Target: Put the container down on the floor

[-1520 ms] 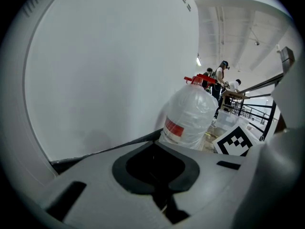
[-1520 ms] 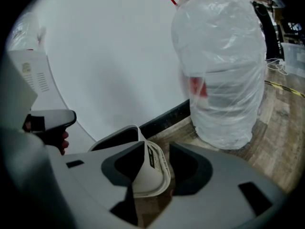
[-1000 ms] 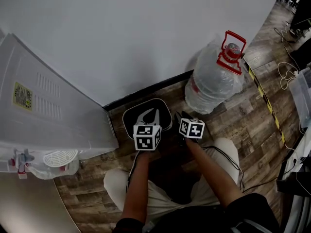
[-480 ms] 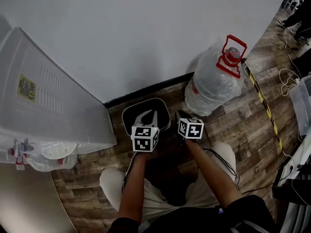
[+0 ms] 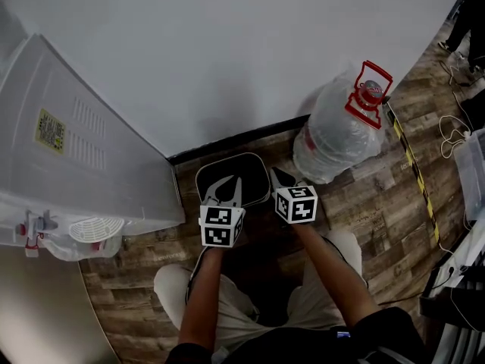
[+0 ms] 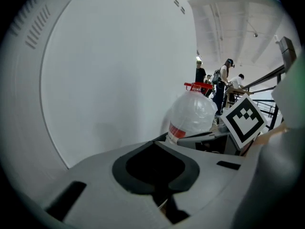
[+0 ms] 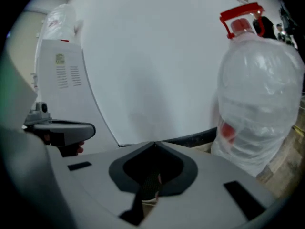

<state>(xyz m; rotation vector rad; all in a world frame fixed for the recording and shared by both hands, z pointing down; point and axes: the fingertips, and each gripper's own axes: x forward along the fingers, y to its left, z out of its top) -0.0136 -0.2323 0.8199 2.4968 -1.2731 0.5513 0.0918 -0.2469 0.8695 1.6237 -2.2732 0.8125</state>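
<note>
Black rounded-square container (image 5: 254, 174) with a pale rim lies flat on the wooden plank floor (image 5: 364, 196), close against the dark skirting strip (image 5: 227, 139) at the foot of the white wall (image 5: 227, 44). On its left side stands a big white plastic cabinet (image 5: 83, 158) with vent slots and a yellow label, and its corner comes near to the container. On the right side, a little apart, stands a large clear plastic water bottle (image 5: 341, 135) with a red cap and a red carry handle. A yellow-and-black tape stripe (image 5: 415, 165) runs over the floor behind the bottle. The kneeling person's legs in light trousers (image 5: 322, 294) are just below the container. Some people (image 6: 224, 80) stand far in the room behind. The left gripper (image 5: 232, 180) hangs over the near half of the container and covers a part of it in the head view; whether it touches the container I cannot tell. Its jaws stand together at the tips and nothing is clamped between them. The right gripper (image 5: 279, 177) is beside the container's right edge, towards the bottle. Its jaws have just been closing and now they meet, and they grip nothing. Both marker cubes are side by side, near but not touching.
</note>
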